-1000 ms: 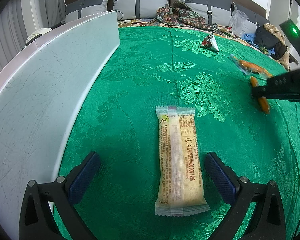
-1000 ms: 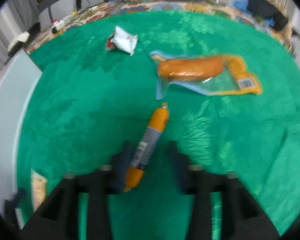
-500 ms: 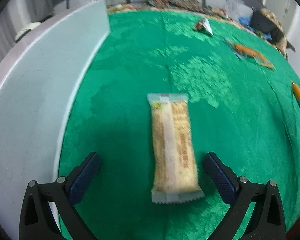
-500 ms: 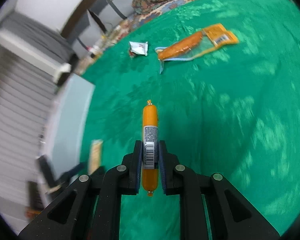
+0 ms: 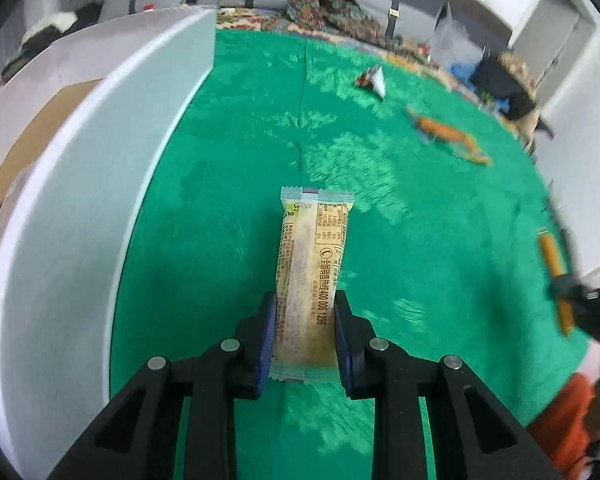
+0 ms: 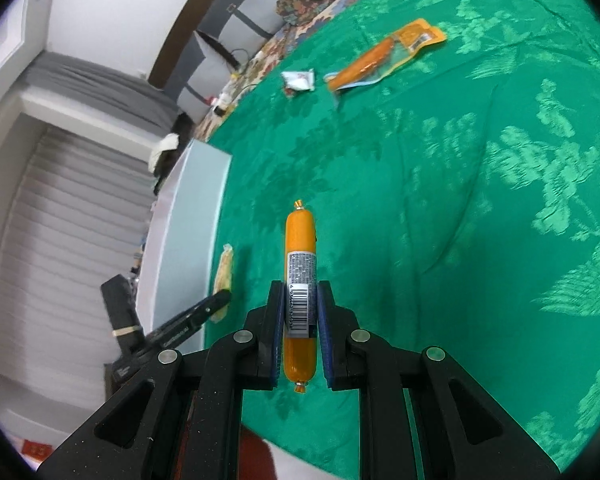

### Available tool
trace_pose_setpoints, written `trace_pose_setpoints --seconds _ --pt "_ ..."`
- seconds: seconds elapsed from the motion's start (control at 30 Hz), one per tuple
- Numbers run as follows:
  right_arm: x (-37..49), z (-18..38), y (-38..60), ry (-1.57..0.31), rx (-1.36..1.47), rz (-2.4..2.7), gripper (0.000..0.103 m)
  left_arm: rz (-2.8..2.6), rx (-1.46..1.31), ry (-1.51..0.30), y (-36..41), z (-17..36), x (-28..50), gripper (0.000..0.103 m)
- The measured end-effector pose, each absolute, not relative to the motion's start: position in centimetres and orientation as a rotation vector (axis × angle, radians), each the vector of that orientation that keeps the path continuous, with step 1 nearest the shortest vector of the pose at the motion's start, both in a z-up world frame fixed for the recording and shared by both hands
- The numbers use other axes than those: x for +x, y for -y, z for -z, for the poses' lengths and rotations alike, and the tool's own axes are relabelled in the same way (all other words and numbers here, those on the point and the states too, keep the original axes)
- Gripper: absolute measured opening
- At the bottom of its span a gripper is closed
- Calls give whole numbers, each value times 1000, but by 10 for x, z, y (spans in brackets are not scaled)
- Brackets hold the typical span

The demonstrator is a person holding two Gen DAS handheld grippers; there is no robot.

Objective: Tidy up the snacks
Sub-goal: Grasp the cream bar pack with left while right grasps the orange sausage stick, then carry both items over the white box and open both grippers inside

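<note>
left hand-held gripper (image 5: 305, 322) just closed, pinching wafer bar (image 5: 310, 280) | right hand-held gripper (image 6: 299, 322) pinching sausage (image 6: 300, 292) | far packets blurred

a: left gripper (image 5: 305, 322)?
b: angled down over the green cloth (image 5: 420, 240), jaws just closed onto the biscuit pack (image 5: 310, 276).
a: right gripper (image 6: 299, 322)?
b: pads clamped on the orange sausage (image 6: 300, 280), seemingly clear of the cloth.

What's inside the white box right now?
Over the white box wall, only brown cardboard-coloured floor and a green scrap at the picture's edge show; the wall covers everything else.
</note>
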State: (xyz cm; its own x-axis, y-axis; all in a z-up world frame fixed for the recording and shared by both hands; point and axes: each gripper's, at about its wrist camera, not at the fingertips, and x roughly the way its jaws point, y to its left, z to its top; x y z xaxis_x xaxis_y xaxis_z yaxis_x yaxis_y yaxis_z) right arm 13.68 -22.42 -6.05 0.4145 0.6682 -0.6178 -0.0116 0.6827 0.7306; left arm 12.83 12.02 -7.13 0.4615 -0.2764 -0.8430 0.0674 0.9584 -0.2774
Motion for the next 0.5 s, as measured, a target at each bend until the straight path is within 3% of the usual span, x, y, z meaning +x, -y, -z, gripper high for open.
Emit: trace_pose_setpoints --seconds 0.27,0.5 --pt "137 37 169 -1071 679 -577 16 238 -365 -948 -165 6 86 26" --pt "153 -10 63 -1044 610 -773 16 70 -355 -854 -259 -36 69 26"
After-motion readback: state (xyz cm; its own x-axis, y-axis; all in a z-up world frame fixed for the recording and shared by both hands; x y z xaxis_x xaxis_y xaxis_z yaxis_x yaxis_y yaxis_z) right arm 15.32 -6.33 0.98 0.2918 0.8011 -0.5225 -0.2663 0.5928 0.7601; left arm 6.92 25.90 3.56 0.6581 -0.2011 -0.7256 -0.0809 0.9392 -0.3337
